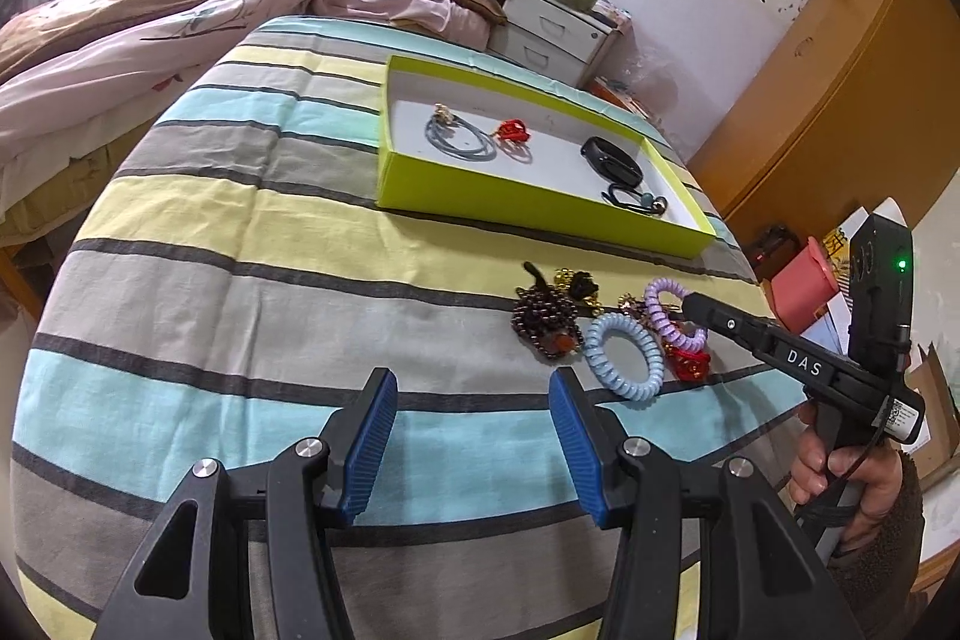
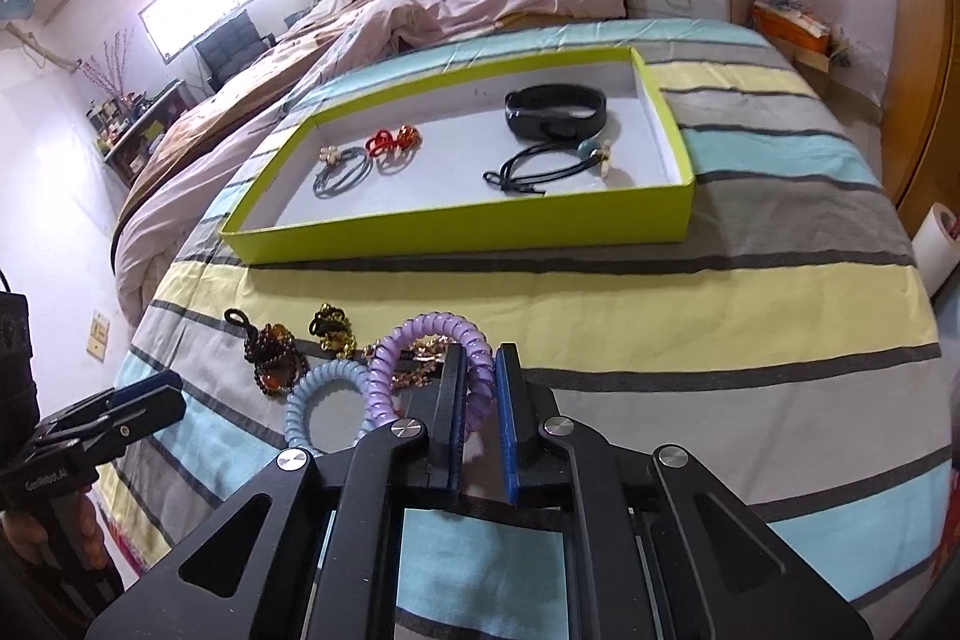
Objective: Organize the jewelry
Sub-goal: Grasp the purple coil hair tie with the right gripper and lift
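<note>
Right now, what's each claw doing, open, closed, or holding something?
Left claw: open, empty.
Right claw: closed on the purple coil.

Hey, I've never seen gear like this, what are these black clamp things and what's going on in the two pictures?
They are hand-held two-finger grippers, one per hand, each carrying a camera that looks along its fingers. One picture is from the left gripper, open and empty over the striped cloth. The other is from the right gripper, closed on a purple coil tie. A blue coil tie and beaded pieces lie beside it. The green tray behind already holds a black band and some ties.
</note>
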The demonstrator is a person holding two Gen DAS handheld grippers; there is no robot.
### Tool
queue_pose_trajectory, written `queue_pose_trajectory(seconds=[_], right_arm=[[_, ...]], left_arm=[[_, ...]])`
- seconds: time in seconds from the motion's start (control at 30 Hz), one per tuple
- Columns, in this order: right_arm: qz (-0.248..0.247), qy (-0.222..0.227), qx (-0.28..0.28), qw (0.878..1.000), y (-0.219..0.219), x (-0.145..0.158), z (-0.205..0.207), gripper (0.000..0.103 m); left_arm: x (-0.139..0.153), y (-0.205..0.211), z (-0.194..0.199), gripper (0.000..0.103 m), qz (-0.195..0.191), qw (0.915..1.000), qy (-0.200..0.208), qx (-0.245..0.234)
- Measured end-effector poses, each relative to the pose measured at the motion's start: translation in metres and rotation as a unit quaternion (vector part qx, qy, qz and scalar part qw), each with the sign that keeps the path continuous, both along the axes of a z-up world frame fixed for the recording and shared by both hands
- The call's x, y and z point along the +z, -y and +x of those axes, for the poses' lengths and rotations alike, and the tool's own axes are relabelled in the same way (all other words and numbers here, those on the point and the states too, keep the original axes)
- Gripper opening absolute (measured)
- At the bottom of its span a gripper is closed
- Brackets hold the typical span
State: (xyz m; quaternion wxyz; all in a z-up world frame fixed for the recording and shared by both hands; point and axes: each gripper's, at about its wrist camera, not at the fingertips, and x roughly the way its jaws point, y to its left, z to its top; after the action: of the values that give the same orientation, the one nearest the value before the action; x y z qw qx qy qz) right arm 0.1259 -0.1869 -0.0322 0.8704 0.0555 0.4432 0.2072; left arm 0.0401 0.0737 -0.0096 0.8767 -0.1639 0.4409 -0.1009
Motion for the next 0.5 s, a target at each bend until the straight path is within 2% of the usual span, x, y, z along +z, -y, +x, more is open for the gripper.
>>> queue_pose_trajectory(seconds=[0.33, 0.5], right_arm=[[0.028, 0.016, -0.034, 0.999, 0.020, 0.011, -0.004, 0.010], [0.027, 0.027, -0.047, 0.998, 0.028, 0.016, -0.009, 0.010]], left_arm=[[-0.004, 0.018, 0.018, 0.052, -0.001, 0.9999, 0.002, -0.016], [-0.008, 0.033, 0.031, 0.052, 0.022, 0.9995, -0.005, -0.025]])
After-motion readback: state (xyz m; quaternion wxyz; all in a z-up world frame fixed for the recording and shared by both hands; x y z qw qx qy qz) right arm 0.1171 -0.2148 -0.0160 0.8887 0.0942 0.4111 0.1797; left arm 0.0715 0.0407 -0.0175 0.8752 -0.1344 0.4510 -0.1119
